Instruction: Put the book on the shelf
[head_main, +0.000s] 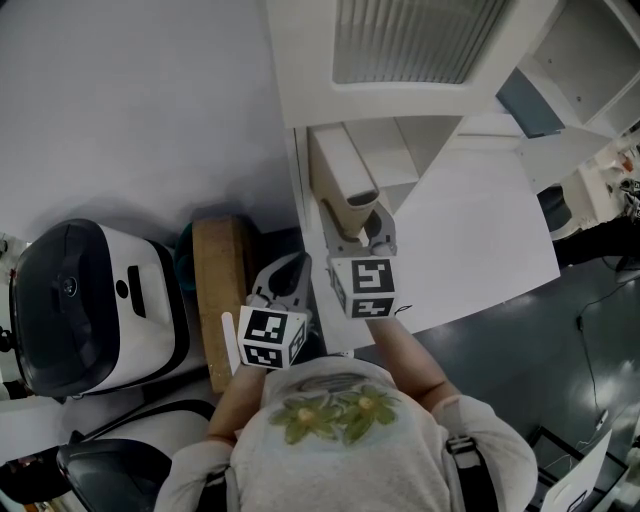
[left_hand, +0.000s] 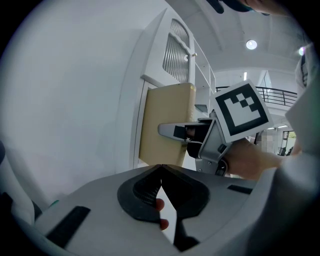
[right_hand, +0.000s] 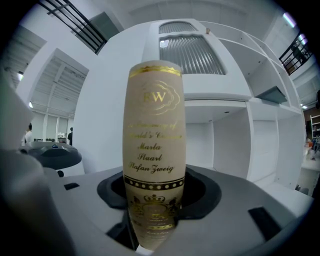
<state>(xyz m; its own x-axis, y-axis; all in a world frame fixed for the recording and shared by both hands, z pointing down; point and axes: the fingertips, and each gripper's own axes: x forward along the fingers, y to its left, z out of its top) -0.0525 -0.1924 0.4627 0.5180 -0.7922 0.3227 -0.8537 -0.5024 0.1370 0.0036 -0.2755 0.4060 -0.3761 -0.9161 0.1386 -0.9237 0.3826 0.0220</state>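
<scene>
A cream book (head_main: 340, 180) with gold lettering on its spine (right_hand: 154, 145) stands upright between the jaws of my right gripper (head_main: 366, 228), which is shut on its lower end (right_hand: 152, 200). The book is held just in front of the white shelf unit (head_main: 400, 90), whose open compartments (right_hand: 230, 145) show behind it. My left gripper (head_main: 284, 282) hangs lower and to the left of the book, apart from it. Its jaws (left_hand: 161, 169) meet at the tips with nothing between them. From the left gripper view the book (left_hand: 167, 125) and the right gripper (left_hand: 176, 132) appear ahead.
A white machine with a black top (head_main: 90, 300) stands at the left. A wooden board (head_main: 222, 290) leans beside it. A white tabletop (head_main: 480, 230) extends right of the shelf, with dark floor (head_main: 560, 340) beyond it. A black chair (head_main: 100, 470) sits at bottom left.
</scene>
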